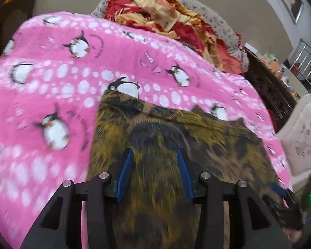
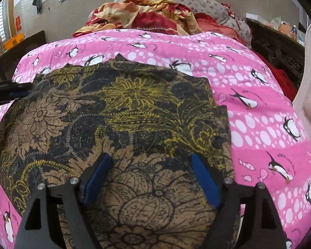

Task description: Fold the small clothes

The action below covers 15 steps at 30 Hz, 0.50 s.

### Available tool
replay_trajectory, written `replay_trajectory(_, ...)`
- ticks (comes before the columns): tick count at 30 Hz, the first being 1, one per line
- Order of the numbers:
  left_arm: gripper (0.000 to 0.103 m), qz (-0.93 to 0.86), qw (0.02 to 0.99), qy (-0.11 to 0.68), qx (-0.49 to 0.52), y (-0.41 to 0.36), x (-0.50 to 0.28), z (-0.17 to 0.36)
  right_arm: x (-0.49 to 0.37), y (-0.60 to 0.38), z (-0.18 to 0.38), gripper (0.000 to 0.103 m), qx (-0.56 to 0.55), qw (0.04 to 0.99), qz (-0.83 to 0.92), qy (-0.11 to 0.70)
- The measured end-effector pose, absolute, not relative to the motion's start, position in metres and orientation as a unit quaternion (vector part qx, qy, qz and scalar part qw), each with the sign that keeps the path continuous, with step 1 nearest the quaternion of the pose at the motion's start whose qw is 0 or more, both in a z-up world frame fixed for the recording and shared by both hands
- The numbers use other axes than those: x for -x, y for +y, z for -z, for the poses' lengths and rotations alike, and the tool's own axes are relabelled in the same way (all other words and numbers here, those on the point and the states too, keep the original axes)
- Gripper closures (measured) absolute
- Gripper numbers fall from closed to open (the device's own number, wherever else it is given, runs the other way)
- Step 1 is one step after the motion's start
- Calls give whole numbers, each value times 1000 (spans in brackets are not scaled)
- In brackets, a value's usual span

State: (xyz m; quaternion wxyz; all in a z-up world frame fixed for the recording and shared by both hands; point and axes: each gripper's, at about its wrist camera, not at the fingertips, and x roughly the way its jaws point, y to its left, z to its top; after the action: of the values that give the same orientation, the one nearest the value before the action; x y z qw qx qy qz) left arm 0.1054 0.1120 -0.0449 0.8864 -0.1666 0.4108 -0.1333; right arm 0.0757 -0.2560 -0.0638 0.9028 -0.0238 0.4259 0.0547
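A brown, black and yellow floral garment (image 1: 176,141) (image 2: 122,112) lies spread flat on the pink penguin blanket (image 1: 51,78) (image 2: 259,112). My left gripper (image 1: 155,155) is open, its blue fingers (image 1: 125,172) hovering over the garment's near left part, holding nothing. My right gripper (image 2: 151,159) is open wide over the garment's near edge, its blue fingers (image 2: 205,180) apart, holding nothing. The left gripper also shows at the left edge of the right wrist view (image 2: 8,92), at the garment's left side. The right gripper shows low right in the left wrist view (image 1: 280,191).
A crumpled red and gold blanket (image 1: 161,18) (image 2: 151,14) and a grey floral pillow (image 2: 197,2) lie at the far end of the bed. A dark carved headboard (image 1: 267,87) and a white padded piece (image 1: 305,132) stand to the right.
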Motion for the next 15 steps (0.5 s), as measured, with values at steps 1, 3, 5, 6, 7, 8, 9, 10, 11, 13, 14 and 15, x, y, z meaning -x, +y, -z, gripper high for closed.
replay_trajectory(1,81,142,888,406,164,116,-86,37,-74,-256,63,19,21,903,-56,425)
replay_trajectory(3,81,159,887,401,164,123,-54,27,-75,-258,63,17,18,903,-59,424)
replay_trajectory(5,81,163,887,399,164,129,-22,21,-73,-257,64,15,20,903,-60,424)
replay_trajectory(6,81,162,888,396,169,134,-2,21,-73,-255,65,15,22,903,-60,424)
replay_trajectory(7,79,158,887,396,177,136,11,21,-71,-254,65,15,24,904,-59,424)
replay_trajectory(8,70,157,885,397,187,138,27,26,-71,-254,66,14,25,904,-59,424)
replay_trajectory(9,67,161,877,406,202,139,41,34,-71,-253,66,14,25,904,-58,423)
replay_trajectory(10,67,160,869,417,211,137,50,41,-70,-254,66,14,25,904,-59,423)
replay_trajectory(11,67,157,859,433,223,137,59,52,-70,-254,66,14,25,904,-59,423)
replay_trajectory(13,67,149,832,462,268,138,72,74,-69,-253,65,14,24,904,-59,423)
replay_trajectory(14,67,144,822,465,295,139,80,85,-70,-254,65,14,25,904,-59,422)
replay_trajectory(15,66,141,832,447,296,140,84,84,-70,-253,65,14,24,904,-59,423)
